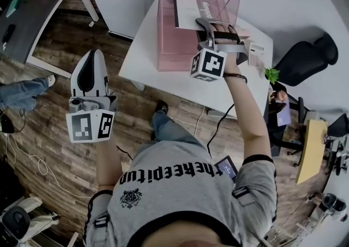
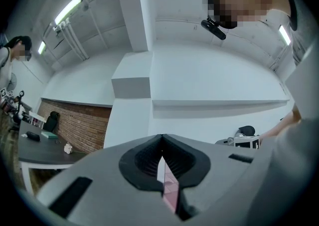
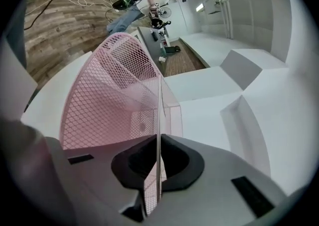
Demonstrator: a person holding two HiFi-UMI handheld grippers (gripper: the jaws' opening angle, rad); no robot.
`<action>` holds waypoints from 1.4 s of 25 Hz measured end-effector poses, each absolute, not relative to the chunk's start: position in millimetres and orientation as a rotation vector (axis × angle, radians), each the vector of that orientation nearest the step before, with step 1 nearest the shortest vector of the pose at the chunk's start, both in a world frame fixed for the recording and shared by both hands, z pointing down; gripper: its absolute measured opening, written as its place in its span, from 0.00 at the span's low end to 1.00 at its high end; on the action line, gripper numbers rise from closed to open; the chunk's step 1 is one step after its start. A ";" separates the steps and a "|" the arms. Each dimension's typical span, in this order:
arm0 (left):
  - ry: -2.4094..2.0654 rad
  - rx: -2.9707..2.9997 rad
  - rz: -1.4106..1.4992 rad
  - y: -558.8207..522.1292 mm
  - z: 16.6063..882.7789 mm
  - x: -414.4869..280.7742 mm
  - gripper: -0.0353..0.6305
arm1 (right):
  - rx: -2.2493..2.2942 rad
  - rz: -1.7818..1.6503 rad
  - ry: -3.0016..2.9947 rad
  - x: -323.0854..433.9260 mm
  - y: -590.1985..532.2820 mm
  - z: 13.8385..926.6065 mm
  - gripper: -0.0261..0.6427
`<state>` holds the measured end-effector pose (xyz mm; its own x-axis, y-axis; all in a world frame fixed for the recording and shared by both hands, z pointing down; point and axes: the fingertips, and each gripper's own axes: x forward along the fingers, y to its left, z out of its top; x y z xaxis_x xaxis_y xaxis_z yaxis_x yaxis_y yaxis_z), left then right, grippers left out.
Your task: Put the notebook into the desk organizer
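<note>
A pink mesh desk organizer (image 1: 174, 49) stands on the white table (image 1: 163, 79). My right gripper (image 1: 207, 23) reaches over its right side, shut on the white notebook (image 1: 188, 11), which stands inside the organizer's pink walls. In the right gripper view the notebook (image 3: 159, 105) shows edge-on as a thin sheet clamped at the right gripper (image 3: 158, 137), with the organizer (image 3: 109, 95) just to its left. My left gripper (image 1: 91, 58) hangs over the wooden floor left of the table, away from the organizer. The left gripper view shows the left gripper (image 2: 160, 140) with its jaws together and nothing held.
A small plant (image 1: 271, 74) and a black chair (image 1: 311, 58) are to the right of the table. A dark desk (image 1: 32, 17) stands at the upper left. Cables lie on the wooden floor, and another person's leg (image 1: 22, 90) shows at the left edge.
</note>
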<state>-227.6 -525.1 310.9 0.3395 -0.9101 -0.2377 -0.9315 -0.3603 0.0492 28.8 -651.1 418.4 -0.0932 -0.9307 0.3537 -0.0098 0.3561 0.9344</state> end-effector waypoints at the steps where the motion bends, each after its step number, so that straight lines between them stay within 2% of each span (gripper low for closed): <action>1: 1.721 -2.493 0.342 -525.7 311.6 -227.9 0.06 | 0.900 -0.958 -1.464 28.6 -651.7 420.8 0.06; 11: 1.741 -2.486 0.344 -525.1 311.7 -234.0 0.06 | 0.727 -0.570 -1.707 25.9 -647.0 434.1 0.07; 21: 1.749 -2.473 0.345 -520.9 310.1 -236.4 0.06 | 0.605 -0.189 -1.917 24.8 -632.2 439.6 0.28; 27: 1.736 -2.472 0.352 -517.5 305.9 -232.4 0.06 | 0.579 -0.108 -1.992 20.9 -619.3 434.0 0.31; 35: 1.696 -2.479 0.361 -508.2 298.0 -219.0 0.06 | 0.680 0.008 -2.175 11.9 -600.0 416.0 0.31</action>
